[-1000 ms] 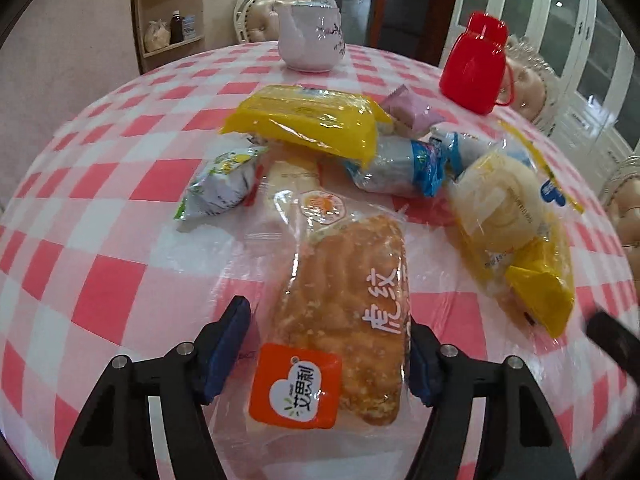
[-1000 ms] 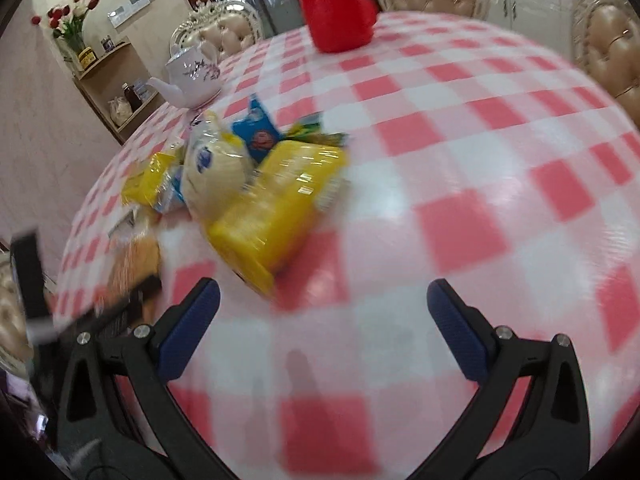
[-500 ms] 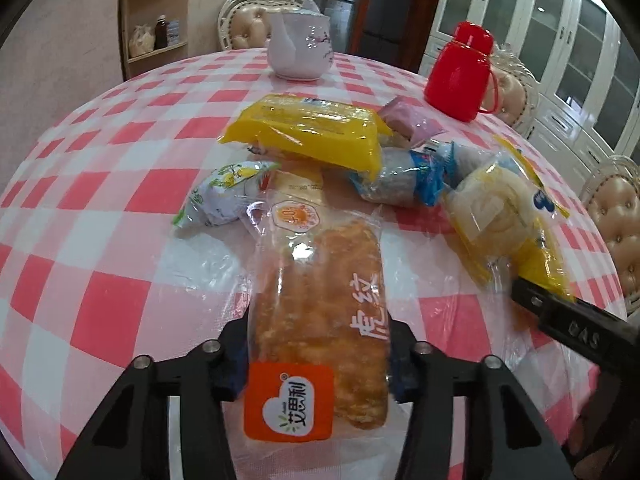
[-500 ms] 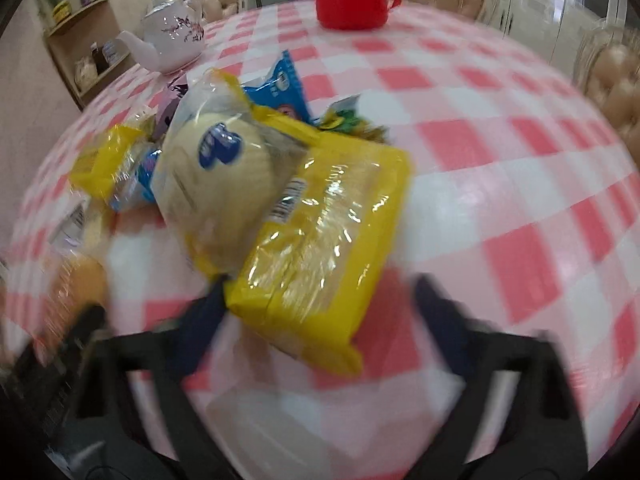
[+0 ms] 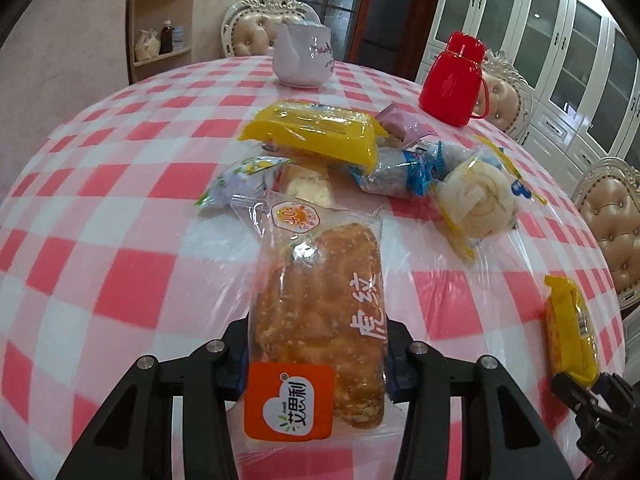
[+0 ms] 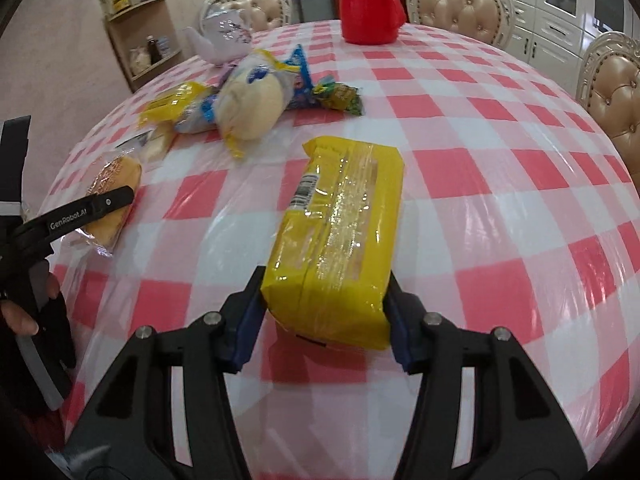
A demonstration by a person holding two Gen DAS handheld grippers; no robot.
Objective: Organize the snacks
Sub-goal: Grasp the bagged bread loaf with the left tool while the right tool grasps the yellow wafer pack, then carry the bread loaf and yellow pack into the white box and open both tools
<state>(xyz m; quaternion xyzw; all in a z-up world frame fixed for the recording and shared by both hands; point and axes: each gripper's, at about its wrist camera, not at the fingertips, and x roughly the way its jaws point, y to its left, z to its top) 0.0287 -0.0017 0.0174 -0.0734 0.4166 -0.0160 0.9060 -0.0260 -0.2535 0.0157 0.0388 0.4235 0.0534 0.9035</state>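
Observation:
A clear packet of brown bread with an orange label (image 5: 320, 300) lies between the pads of my left gripper (image 5: 316, 344). The jaws are closing and the pads press on its sides. The same packet (image 6: 114, 184) shows at the left of the right wrist view. My right gripper (image 6: 323, 312) is shut on the near end of a yellow snack packet (image 6: 344, 220), apart from the pile; this packet (image 5: 570, 324) also appears low on the right in the left wrist view. The remaining snacks sit in a pile (image 5: 380, 168) mid-table.
The pile holds a long yellow packet (image 5: 316, 132), a round bun in a bag (image 5: 476, 200), a blue wrapper (image 5: 400, 172) and a green-white packet (image 5: 240, 180). Behind it stand a white teapot (image 5: 302, 56) and a red jug (image 5: 454, 80). Padded chairs (image 6: 460, 0) ring the checked table (image 5: 132, 288).
My left jaws closed onto the bread packet and drew it slightly away from the pile. My right jaws went from wide open to gripping the yellow packet, now pulled clear of the pile.

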